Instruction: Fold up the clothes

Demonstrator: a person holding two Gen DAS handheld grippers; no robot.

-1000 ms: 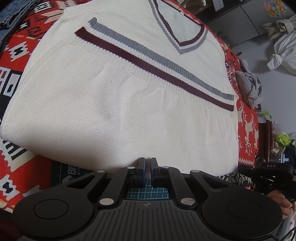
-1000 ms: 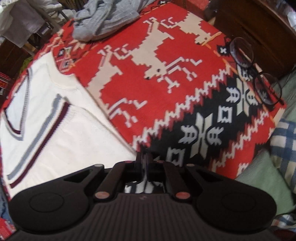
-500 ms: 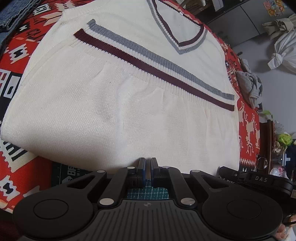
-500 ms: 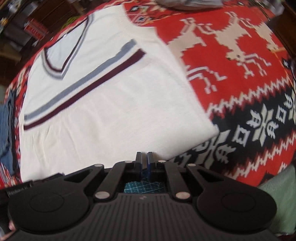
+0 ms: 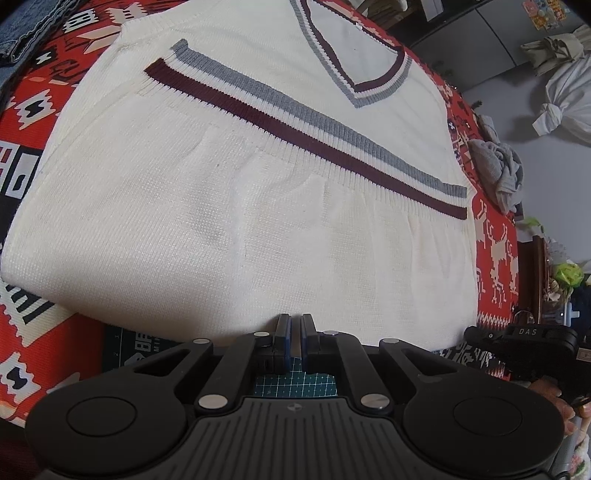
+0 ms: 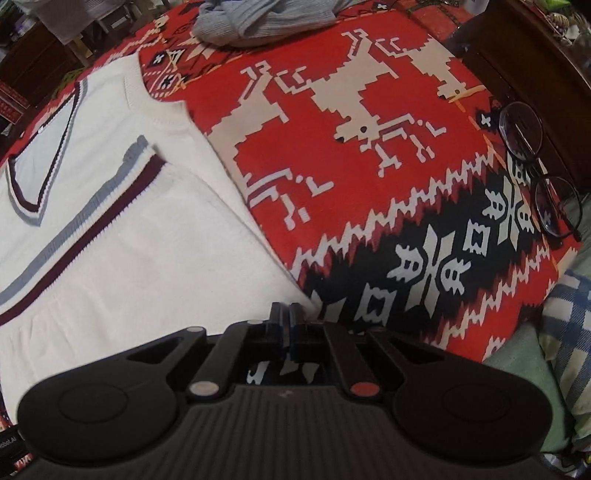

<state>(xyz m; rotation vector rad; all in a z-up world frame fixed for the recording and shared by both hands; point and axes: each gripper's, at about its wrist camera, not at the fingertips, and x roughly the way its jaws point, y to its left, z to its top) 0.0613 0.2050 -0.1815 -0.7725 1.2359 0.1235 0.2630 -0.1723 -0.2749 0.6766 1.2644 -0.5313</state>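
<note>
Left tool (image 5: 294, 325) closed, empty, at folded cream vest (image 5: 258, 192) hem; right tool (image 6: 285, 314) closed, empty, at corner.

Sweater (image 5: 258, 206) is lying on the blanket (image 6: 369, 177) ahead of my grippers; glasses (image 6: 535, 173) sitting far right, crumpled garment (image 6: 258, 14) lying behind.

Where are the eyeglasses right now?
In the right wrist view, the eyeglasses lie at the far right edge of the red patterned blanket, beside dark wooden furniture, apart from the cream sweater.

Cream sweater (image 5: 236, 206), maroon-grey stripes; red, black-white patterned blanket (image 6: 369, 177)
</note>
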